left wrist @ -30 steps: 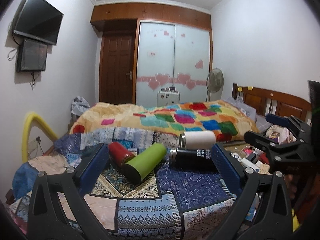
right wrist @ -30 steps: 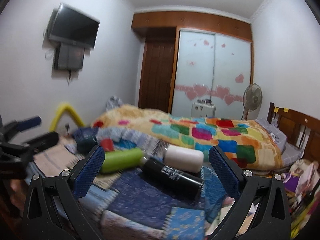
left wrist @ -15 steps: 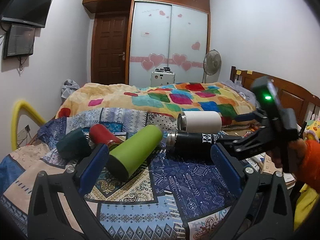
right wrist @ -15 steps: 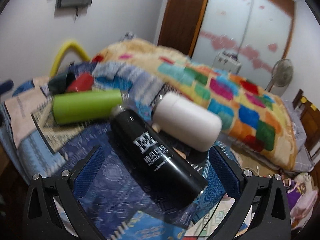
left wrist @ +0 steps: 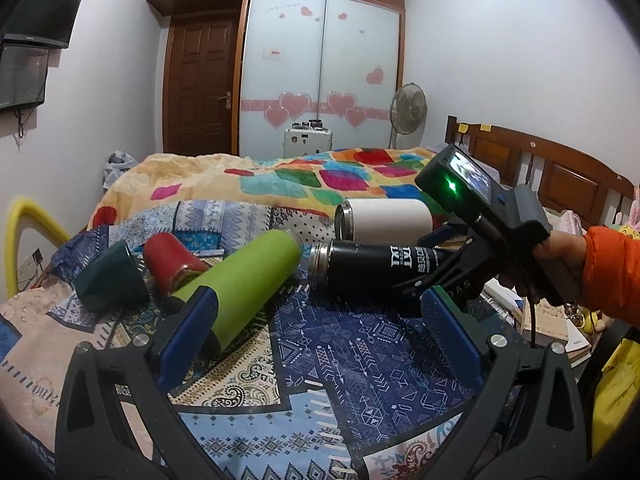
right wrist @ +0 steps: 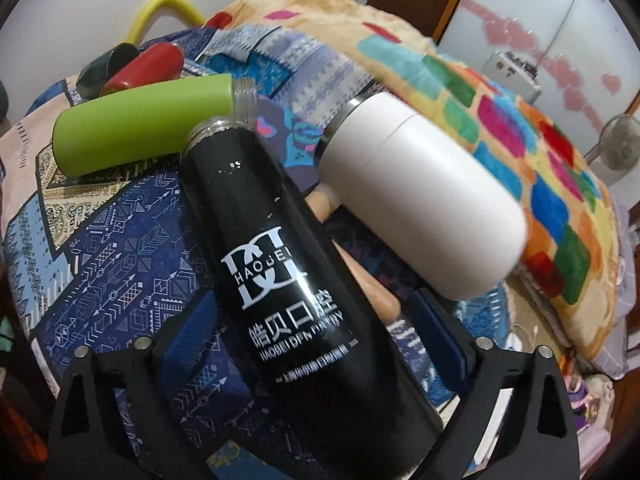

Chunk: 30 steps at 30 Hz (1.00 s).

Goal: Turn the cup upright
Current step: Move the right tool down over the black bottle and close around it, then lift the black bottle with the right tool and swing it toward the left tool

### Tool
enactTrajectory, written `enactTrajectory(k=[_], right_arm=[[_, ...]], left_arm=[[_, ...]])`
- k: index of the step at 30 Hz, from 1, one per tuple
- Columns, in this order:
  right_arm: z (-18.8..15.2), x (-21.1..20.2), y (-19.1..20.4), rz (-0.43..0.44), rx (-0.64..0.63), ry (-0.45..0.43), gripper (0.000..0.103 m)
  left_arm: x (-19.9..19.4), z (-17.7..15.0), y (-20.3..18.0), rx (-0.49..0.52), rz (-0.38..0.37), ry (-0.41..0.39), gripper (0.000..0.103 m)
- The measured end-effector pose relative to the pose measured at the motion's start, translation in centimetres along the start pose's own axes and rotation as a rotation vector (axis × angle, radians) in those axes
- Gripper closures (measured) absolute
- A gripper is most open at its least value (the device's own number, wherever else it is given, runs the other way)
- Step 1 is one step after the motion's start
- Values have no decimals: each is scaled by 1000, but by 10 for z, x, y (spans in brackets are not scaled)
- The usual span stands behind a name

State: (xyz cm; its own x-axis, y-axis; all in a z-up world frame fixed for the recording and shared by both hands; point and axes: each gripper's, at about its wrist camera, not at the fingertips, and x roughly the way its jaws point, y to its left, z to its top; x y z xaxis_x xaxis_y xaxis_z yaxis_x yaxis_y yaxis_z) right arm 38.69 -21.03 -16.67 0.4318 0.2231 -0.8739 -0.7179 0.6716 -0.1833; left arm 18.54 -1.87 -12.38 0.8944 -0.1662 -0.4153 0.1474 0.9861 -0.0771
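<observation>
Several lidless cups lie on their sides on a patterned blue cloth point(left wrist: 360, 352). A black cup with white lettering point(right wrist: 280, 272) point(left wrist: 372, 268) lies between the fingers of my right gripper point(right wrist: 316, 344), whose jaws stand wide open around its base end without touching it. The right gripper also shows in the left wrist view point(left wrist: 448, 276). A white cup point(right wrist: 420, 196) point(left wrist: 384, 220) lies just behind it. A green cup point(left wrist: 244, 288) point(right wrist: 140, 128) lies to the left. My left gripper point(left wrist: 316, 332) is open and empty, with its left fingertip in front of the green cup.
A red cup point(left wrist: 168, 264) and a dark green cup point(left wrist: 108, 280) lie at the far left. A bed with a colourful quilt point(left wrist: 304, 180) is behind. Books and clutter point(left wrist: 552, 320) sit by the right edge. A wooden headboard point(left wrist: 560, 176) stands at the right.
My right gripper has moved forward and down until the black cup lies between its open fingers. My left gripper has dropped slightly and moved closer to the green cup.
</observation>
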Motion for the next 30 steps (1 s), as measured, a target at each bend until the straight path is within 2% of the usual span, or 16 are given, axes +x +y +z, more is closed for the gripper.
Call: enactTrajectory(k=[3,6,8,13,23,30], right_arm=[[2,7,3,30,-19,43,18],[2,13,10,-5,-44,74,20],[0,10,14,-14,-51,77,24],[-14,-6,24,44,-11,63,39],[-22,-17,35,93,100,14,41],[-22,-45,37,66,99,-63,41]], left_arm=[[6,-3,2,-10,0,12,0],[8,-4,4,-20,2,19,0],[9,-5,5,-23,4,21,0],[11,-4,4,-32,-1,26,0],[1,2,2,-20,12,10,0],[-13,8,3,-23,20,-13,0]])
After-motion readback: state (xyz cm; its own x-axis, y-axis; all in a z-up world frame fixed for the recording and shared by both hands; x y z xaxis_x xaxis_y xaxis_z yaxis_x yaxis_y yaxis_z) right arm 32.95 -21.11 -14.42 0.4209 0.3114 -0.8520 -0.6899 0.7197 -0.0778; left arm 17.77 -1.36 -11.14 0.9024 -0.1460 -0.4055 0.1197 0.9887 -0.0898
